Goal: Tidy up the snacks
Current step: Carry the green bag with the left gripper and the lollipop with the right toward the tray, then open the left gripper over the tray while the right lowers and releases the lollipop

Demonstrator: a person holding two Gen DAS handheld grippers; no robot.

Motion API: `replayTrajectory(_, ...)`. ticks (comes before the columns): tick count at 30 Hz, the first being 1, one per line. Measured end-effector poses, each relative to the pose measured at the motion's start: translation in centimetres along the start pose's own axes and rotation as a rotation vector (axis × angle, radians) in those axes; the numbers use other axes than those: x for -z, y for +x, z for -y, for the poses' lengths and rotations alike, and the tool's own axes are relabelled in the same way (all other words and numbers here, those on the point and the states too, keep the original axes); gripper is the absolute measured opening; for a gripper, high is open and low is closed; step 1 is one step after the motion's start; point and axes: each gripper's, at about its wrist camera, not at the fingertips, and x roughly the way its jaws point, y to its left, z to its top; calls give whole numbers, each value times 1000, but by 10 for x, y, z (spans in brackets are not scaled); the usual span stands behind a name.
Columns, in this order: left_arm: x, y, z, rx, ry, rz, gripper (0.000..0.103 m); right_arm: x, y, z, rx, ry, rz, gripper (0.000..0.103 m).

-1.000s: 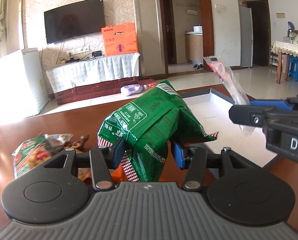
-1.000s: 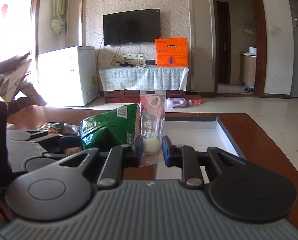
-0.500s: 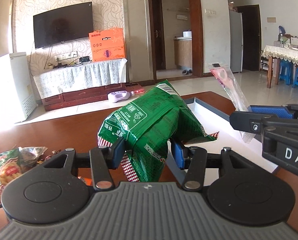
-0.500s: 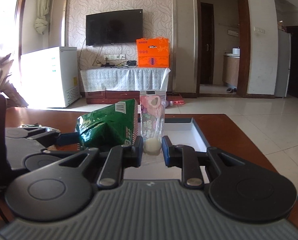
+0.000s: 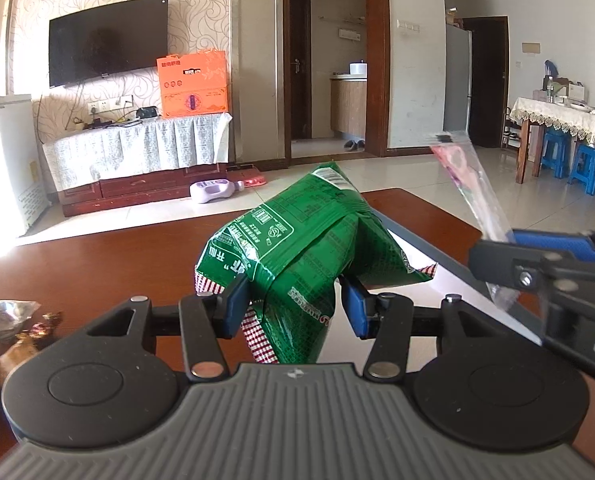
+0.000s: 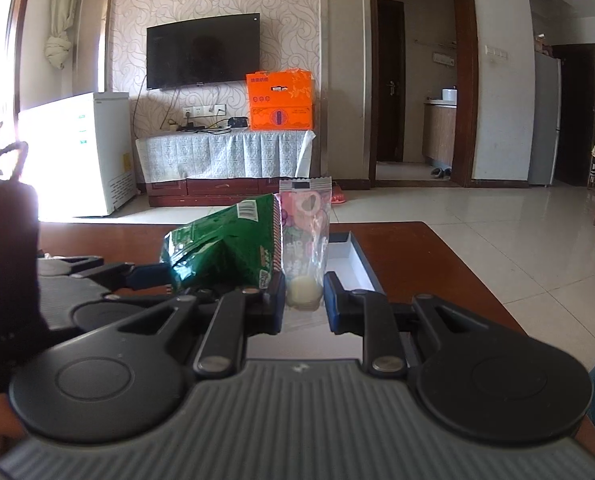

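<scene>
My left gripper is shut on a crumpled green snack bag, held up above the brown table. My right gripper is shut on a slim clear packet with pink print, which stands upright between the blue pads. In the left wrist view that clear packet sticks up from the right gripper at the right edge. In the right wrist view the green bag and the left gripper sit just left of the packet. A white open box lies on the table beyond both grippers.
Several loose snack packets lie on the brown table at the far left. The table's far edge drops to a tiled floor. Beyond it stand a TV stand with an orange carton and a white appliance.
Both grippers have shifted sideways to the right over the table, the left more than the right; the loose snack pile has slid toward the left edge. Both grips are unchanged.
</scene>
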Motion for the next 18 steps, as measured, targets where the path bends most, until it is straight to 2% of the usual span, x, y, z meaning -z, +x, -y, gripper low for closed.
replayTrajectory(8,-8,48,16,55,9,-6,56,4,2,11,30,33,-23,24)
replayTrajectory(15,-10,93,27,20,49,-22,56,7,9,16,34,36,-53,24)
replayTrajectory(18,-16,106,25,26,51,-42,59,8,11,18,33,43,-66,24)
